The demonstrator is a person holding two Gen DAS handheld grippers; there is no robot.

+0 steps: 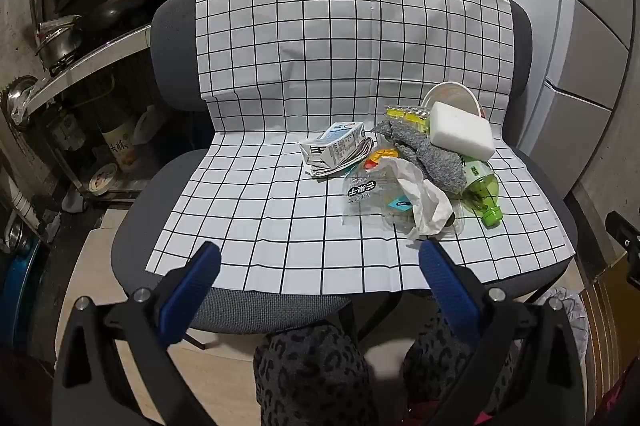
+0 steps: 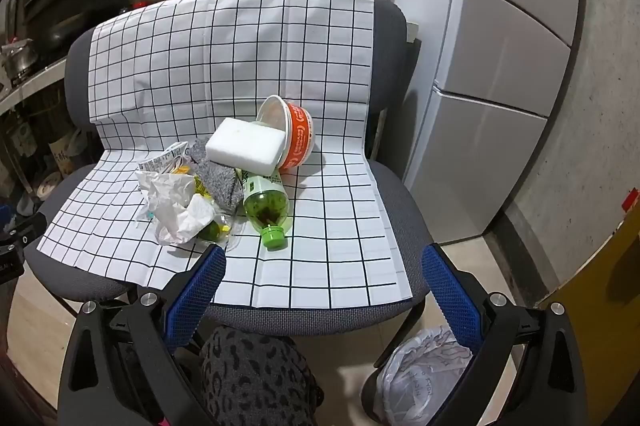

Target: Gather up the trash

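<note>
1. My left wrist camera looks forward and down over its own blue fingers (image 1: 192,290) at the chair (image 1: 172,26), from just off the seat's front edge, slightly left of the trash pile (image 1: 404,162).
2. My right wrist camera faces likewise, set further right, catching the refrigerator (image 2: 500,74).
3. Both views share the checked cloth (image 1: 320,38), the pile and the back shelf.

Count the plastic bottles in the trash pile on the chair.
1: a green plastic bottle lies on its side at the pile's right edge, cap toward the camera, partly under the white sponge block. Others may be hidden beneath.
</note>
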